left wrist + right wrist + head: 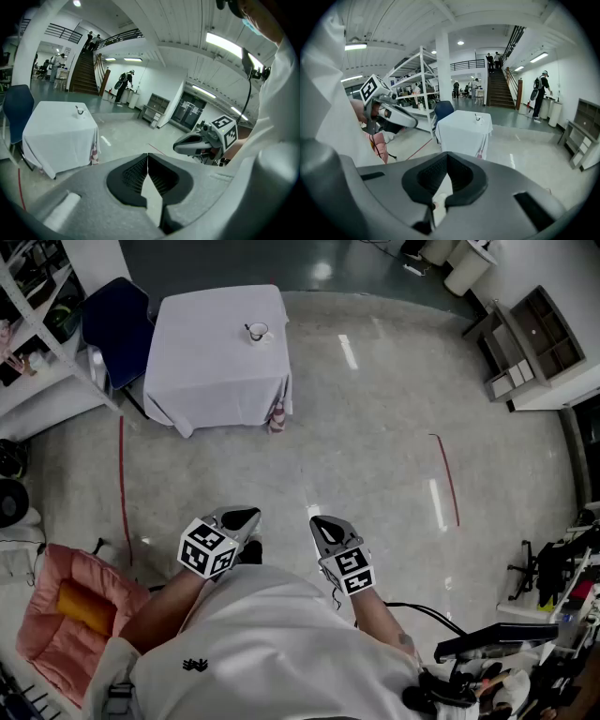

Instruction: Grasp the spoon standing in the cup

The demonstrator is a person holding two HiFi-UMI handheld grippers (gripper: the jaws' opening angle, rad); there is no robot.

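A white cup [259, 333] on a saucer stands on a table under a white cloth [216, 362], far across the floor. A dark spoon [251, 330] stands in it. The cup [80, 111] also shows small in the left gripper view, and the cup [478, 118] in the right gripper view. My left gripper [246, 517] and right gripper [322, 524] are held close to my body, far from the table. The left gripper [148, 154] has its jaws together with nothing in them. The right gripper [446, 153] is shut and empty as well.
A blue chair [112, 320] stands left of the table. Shelving [33, 306] runs along the left wall. A pink bag [66, 610] lies by my left side. Red tape lines [448, 479] mark the floor. Cabinets [539, 334] and equipment [553, 587] stand at the right.
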